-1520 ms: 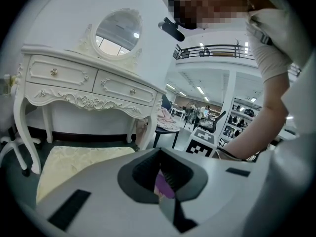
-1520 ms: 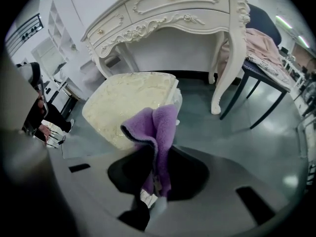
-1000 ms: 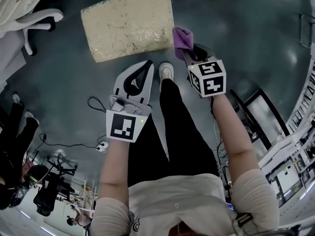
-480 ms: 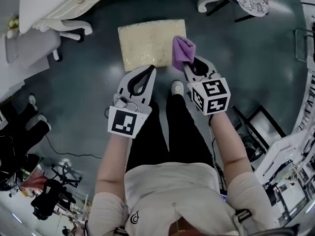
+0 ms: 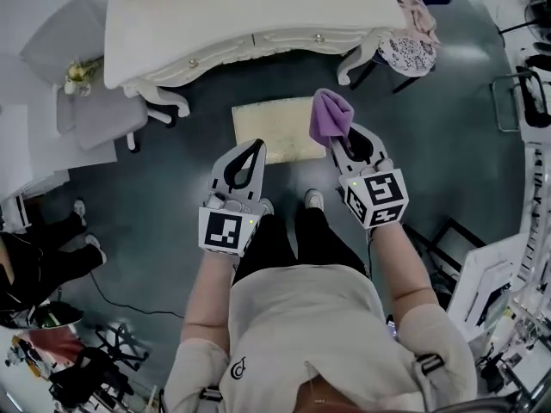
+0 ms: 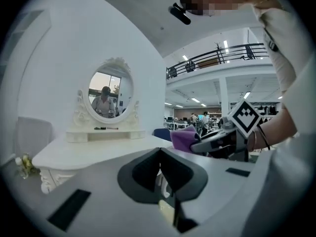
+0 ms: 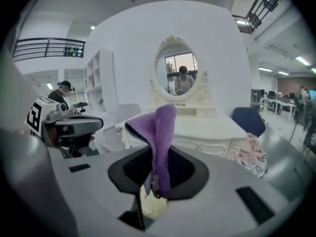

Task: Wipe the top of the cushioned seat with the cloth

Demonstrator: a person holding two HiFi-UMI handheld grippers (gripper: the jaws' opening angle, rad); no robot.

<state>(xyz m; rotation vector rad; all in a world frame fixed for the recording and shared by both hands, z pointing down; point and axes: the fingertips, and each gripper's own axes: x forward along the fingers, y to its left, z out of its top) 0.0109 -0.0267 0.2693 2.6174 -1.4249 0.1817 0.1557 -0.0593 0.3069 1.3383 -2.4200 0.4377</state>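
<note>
The cushioned seat (image 5: pixel 274 130) is a cream, gold-patterned pad low on the dark floor, in front of my feet. My right gripper (image 5: pixel 337 138) is shut on a purple cloth (image 5: pixel 330 114) that stands up out of its jaws over the seat's right edge, well above it. In the right gripper view the cloth (image 7: pixel 163 132) fills the gap, with a bit of the seat (image 7: pixel 150 206) below. My left gripper (image 5: pixel 254 148) is shut and holds nothing, raised near the seat's front left corner. The left gripper view shows its jaws (image 6: pixel 160 157) pressed together.
A white dressing table (image 5: pixel 250 15) with an oval mirror (image 6: pixel 109 97) stands just beyond the seat. A grey chair (image 5: pixel 86 101) is at the left, and pink fabric (image 5: pixel 406 41) lies on a stool at the right. My shoes (image 5: pixel 313 199) are right behind the seat.
The seat now looks smaller and farther below, and the dressing table has come into view. Both grippers sit higher above the seat. The cloth stays in the right gripper.
</note>
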